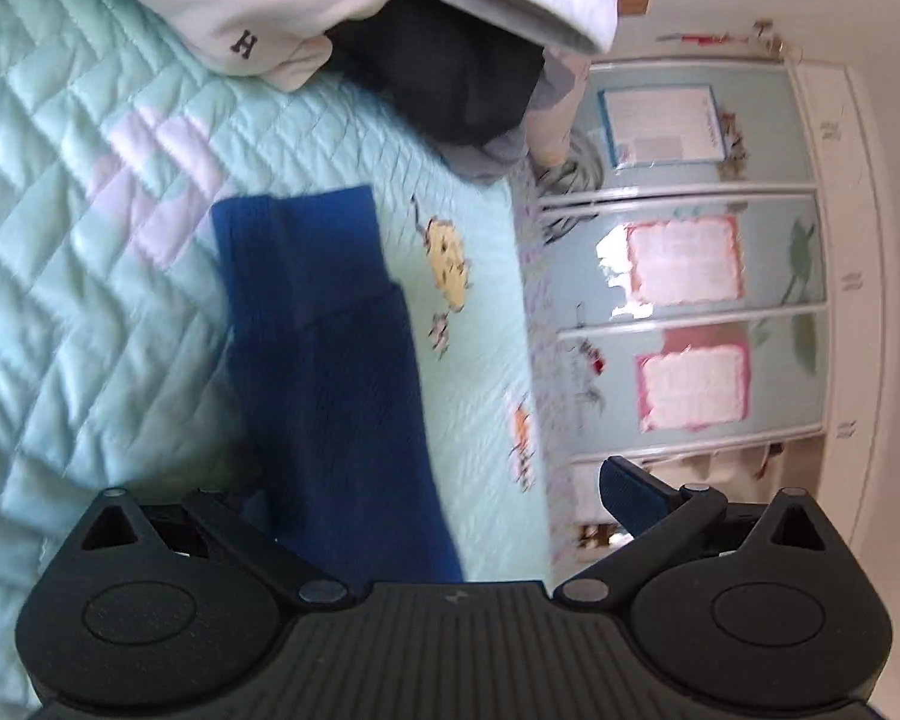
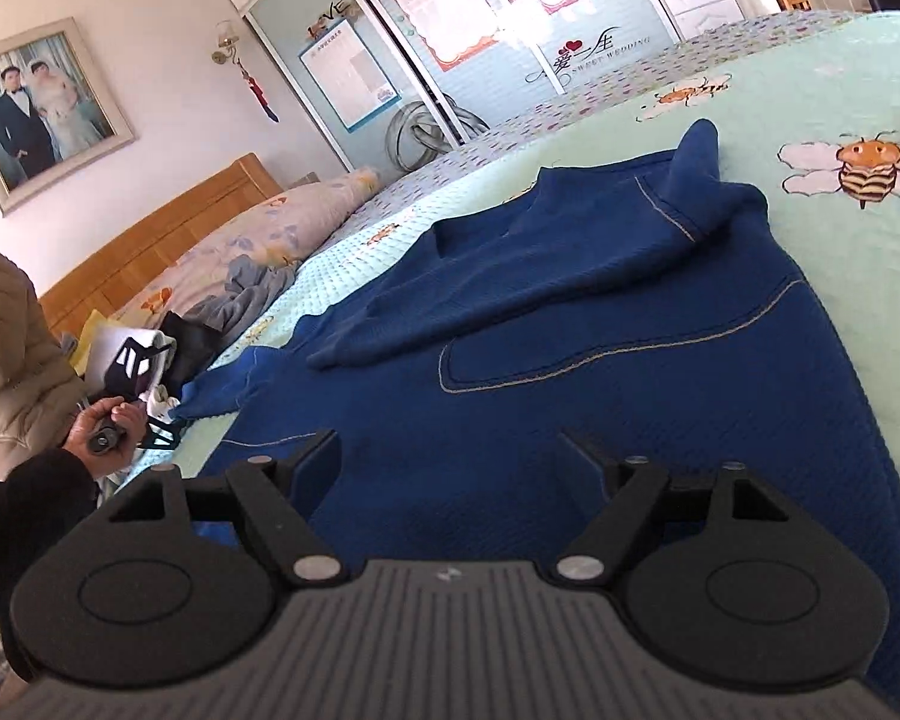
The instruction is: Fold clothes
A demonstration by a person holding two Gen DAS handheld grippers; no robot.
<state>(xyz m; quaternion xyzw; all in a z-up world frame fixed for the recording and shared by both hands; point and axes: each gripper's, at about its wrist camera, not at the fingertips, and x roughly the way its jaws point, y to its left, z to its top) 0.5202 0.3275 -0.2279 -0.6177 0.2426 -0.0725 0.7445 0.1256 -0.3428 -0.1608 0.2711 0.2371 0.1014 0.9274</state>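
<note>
Nearest the lens in the right wrist view, the right gripper [image 2: 447, 450] hovers low over the body of a blue sweater [image 2: 600, 348], its two black fingers spread apart with nothing between them. The sweater lies flat on a pale green quilted bedspread [image 2: 840, 240] printed with cartoon bees; one sleeve is folded across its chest and a point of cloth stands up at its far edge. At the far left of that view the left gripper [image 2: 150, 414] meets the tip of the other sleeve at the sweater's left side.

In the left wrist view that sleeve [image 1: 330, 360] runs from between the fingers away across the bedspread [image 1: 90, 240], ribbed cuff at the far end. The left fingers stand wide apart; the right one [image 1: 630, 495] is clear of the cloth, the left one is hidden, so I cannot tell whether the sleeve is gripped.

Beyond the cuff sits a pile of clothes [image 1: 390, 30] in white, black and grey. To the right stands a wardrobe [image 1: 720, 270] with glass sliding doors
</note>
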